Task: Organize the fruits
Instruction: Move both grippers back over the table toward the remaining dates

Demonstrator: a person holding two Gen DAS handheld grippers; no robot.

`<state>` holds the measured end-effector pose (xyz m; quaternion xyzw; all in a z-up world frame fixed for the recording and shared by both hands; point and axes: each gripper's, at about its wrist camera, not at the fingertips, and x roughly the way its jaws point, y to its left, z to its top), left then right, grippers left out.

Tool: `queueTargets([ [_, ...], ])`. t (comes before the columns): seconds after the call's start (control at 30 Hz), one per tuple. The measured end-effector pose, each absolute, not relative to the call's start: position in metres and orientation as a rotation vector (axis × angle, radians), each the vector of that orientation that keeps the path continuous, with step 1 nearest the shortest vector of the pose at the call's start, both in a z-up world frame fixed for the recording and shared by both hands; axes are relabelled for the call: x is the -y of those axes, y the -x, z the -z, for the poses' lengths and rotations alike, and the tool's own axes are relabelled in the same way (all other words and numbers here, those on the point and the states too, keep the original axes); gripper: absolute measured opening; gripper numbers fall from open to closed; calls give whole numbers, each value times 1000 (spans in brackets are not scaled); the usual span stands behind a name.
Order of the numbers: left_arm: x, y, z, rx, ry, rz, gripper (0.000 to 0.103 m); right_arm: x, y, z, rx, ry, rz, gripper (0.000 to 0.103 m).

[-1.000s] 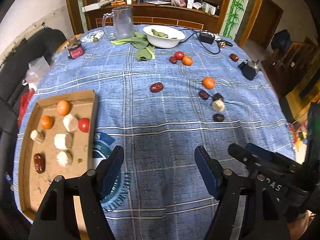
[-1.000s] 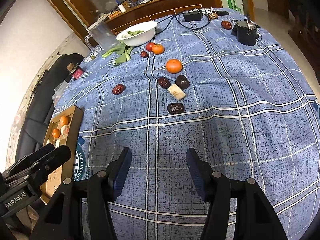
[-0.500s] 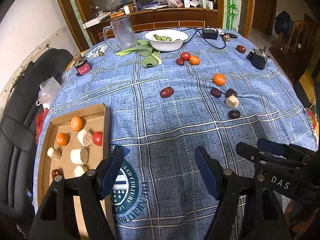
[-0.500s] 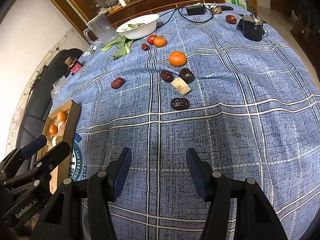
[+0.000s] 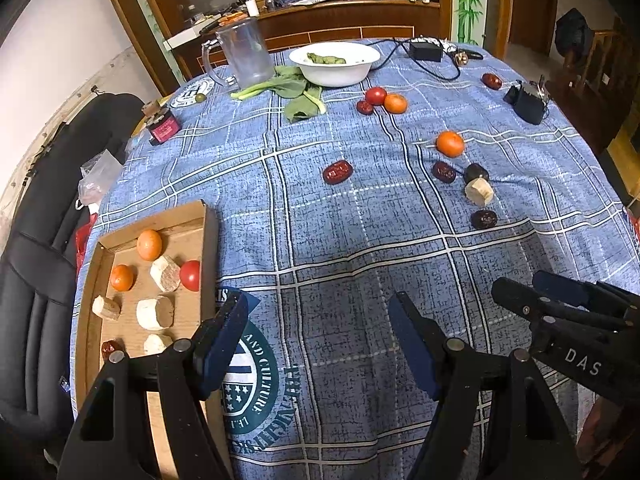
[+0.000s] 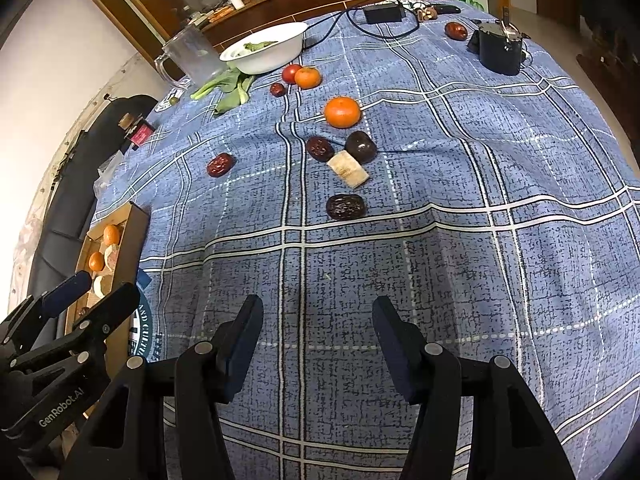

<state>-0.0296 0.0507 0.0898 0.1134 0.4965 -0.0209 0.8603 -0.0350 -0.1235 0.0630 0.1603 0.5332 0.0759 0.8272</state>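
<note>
Worktop [image 5: 360,240]: round, under a blue checked cloth; compared with a second ago the left view has rolled and now shows it more upright.
Cardboard tray [image 5: 94,320]: at the left edge; it holds two oranges, a tomato, pale cut pieces and one date, the same as before.
Left tongs [image 5: 316,336]: moderately wide, empty, above the cloth beside the tray.
Right tongs [image 6: 316,332]: moderately wide, empty, facing the loose fruit.
Loose orange [image 6: 342,111]: unmoved, well apart from the tray.
Dark date [image 6: 345,207]: the nearest piece to the right tongs.
Meaning: nothing is gathered in this second; probably the next pick is being chosen.
</note>
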Motion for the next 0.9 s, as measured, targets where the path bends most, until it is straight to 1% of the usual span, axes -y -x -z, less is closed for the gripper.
queueTargets([
  [0.33, -45, 20, -77, -1087, -233, 61, 72, 133, 29, -56, -1135, -345, -149, 61],
  [0.7, -57, -3, -58, -1157, -92, 96, 72, 166, 17, -55, -1100, -353, -84, 61],
  [0.9, -59, -34, -54, -1131, -63, 105, 72, 177, 2, -57, -1082, -364, -89, 61],
])
